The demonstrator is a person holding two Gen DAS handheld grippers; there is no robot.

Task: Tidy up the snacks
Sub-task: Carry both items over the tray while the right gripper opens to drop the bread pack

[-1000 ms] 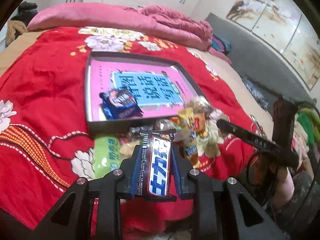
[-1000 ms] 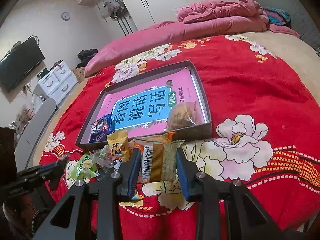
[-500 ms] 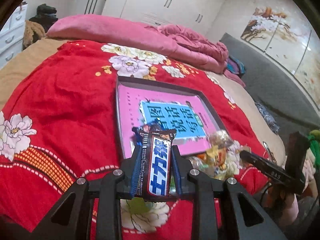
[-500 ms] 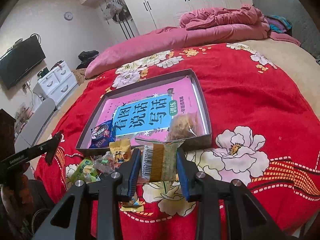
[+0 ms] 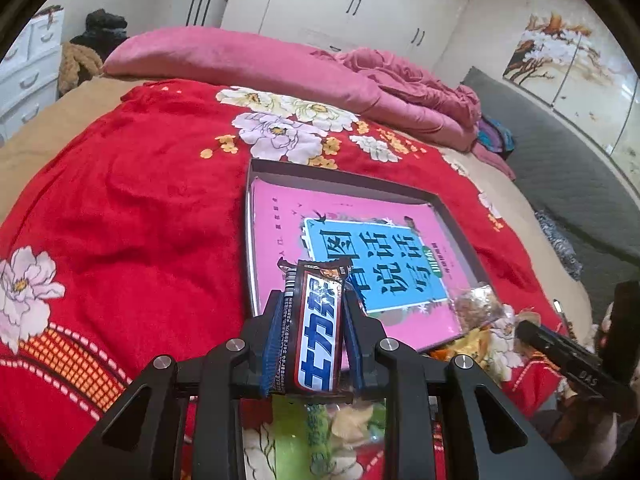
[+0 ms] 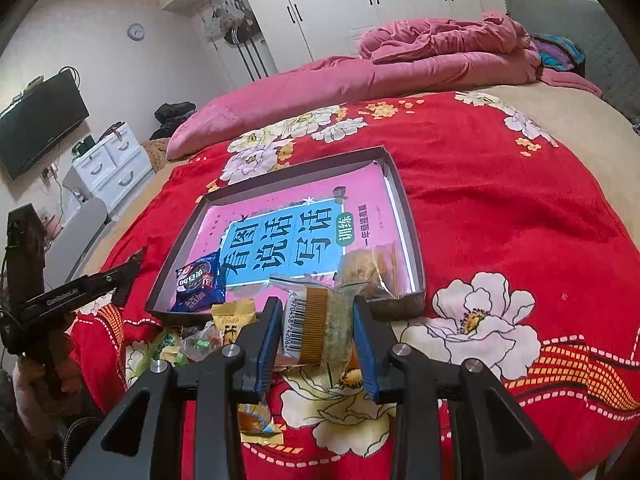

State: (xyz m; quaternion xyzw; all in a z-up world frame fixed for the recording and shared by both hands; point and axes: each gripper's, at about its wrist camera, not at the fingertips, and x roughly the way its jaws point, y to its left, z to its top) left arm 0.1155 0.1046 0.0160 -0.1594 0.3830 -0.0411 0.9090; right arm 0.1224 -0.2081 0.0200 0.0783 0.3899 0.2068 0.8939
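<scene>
The left gripper [image 5: 310, 328] is clamped on a chocolate bar [image 5: 316, 324], whose long axis runs along the fingers and points up and forward at the box [image 5: 344, 178] lying on the bed [image 5: 132, 208]. The bar's far end hangs just over the box's near left corner, so this hand looks the nearer one for the next drop. Further right, the right gripper [image 6: 316, 340] is clamped on a clear-wrapped snack [image 6: 320, 324], held upright in front of the box's near wall, right of the cookie pack [image 6: 198, 282] already inside. The loose pile of snacks [image 6: 192, 340] lies on the bed between the two.
</scene>
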